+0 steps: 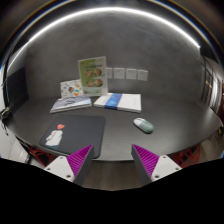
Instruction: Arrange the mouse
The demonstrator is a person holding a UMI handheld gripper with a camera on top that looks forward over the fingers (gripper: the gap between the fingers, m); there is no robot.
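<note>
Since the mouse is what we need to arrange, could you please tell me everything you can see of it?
The mouse is small, rounded and pale grey-green, smooth like plastic, with a low domed back. It lies flat on the dark table, alone and touching nothing else, right of the black mouse mat and nearer than the open booklet. No cable shows. It sits beyond the open tool, ahead of its right finger.

Text on upright card (93, 71) too small to read, booklet (71, 102) print blurred

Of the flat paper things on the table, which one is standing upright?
The green and white card at the back stands upright. The booklet and the blue and white sheets ahead of it lie flat.
</note>
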